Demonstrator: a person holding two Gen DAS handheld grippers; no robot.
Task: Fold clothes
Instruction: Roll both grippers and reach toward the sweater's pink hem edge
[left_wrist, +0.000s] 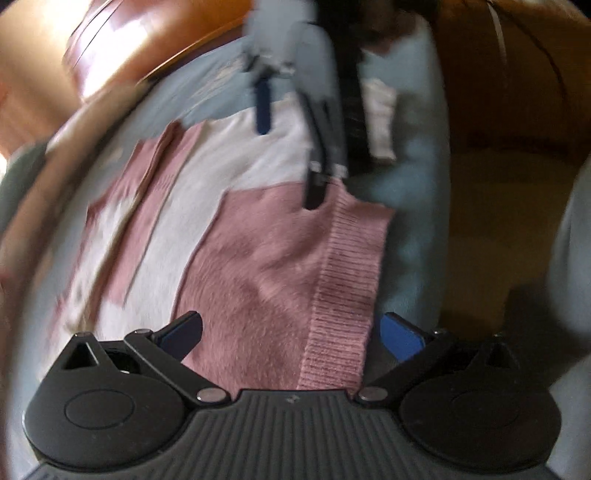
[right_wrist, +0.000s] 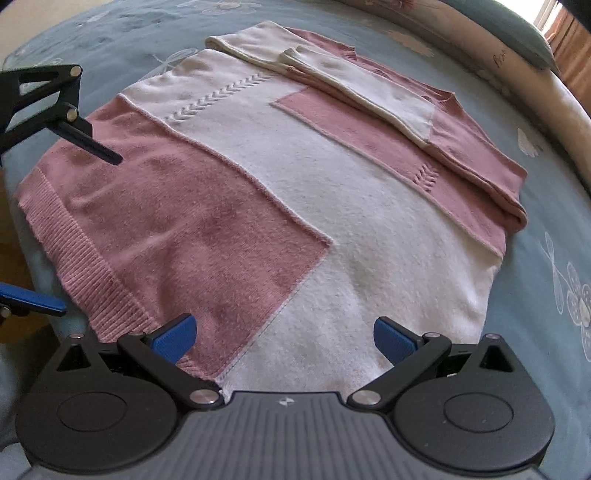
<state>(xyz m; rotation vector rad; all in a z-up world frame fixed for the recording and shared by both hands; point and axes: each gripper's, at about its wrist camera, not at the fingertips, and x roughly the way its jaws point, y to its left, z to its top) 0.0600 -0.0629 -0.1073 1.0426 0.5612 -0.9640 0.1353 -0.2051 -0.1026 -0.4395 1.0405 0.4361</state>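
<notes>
A pink and white knit sweater (right_wrist: 295, 192) lies flat on the bed, both sleeves (right_wrist: 369, 92) folded across its upper part. My right gripper (right_wrist: 284, 338) is open just above the sweater's near edge, where pink meets white. My left gripper (right_wrist: 88, 232) is open at the left, its fingers spread across the ribbed pink hem (right_wrist: 74, 251). The left wrist view is blurred. It shows the left gripper (left_wrist: 291, 334) open over the ribbed hem (left_wrist: 343, 295), with nothing between the fingers. The right gripper (left_wrist: 288, 147) is open at the sweater's far side, held by a person's pale blue sleeve (left_wrist: 314, 40).
A blue bedsheet with a flower print (right_wrist: 554, 258) lies under the sweater. A pale curved bed edge (right_wrist: 480, 48) runs along the top right. Brown wooden floor (left_wrist: 498, 221) lies past the bed's edge beside the hem. Wooden furniture (left_wrist: 110, 48) stands beyond the bed.
</notes>
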